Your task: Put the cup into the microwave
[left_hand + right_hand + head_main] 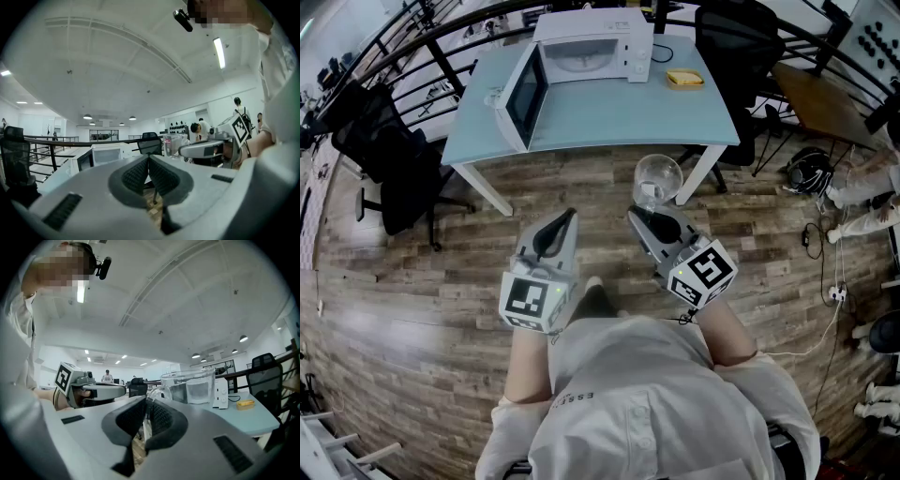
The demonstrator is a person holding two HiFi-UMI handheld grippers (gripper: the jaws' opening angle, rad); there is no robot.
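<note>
The fingers of my right gripper [146, 404] are clenched on what looks like the side handle of the clear glass cup [188, 386]. The cup juts out just beyond them, upright in the air at the centre of the head view, over the wooden floor [412, 281] and short of the pale blue bench [609, 117]. My left gripper [148, 160] has its fingers pressed together on nothing. The white microwave [591, 42], upper centre, stands with its door [521, 98] swung open. Glass is stiff, slick and breakable, so I judge the handle the right hold, gripped firmly and kept level.
</note>
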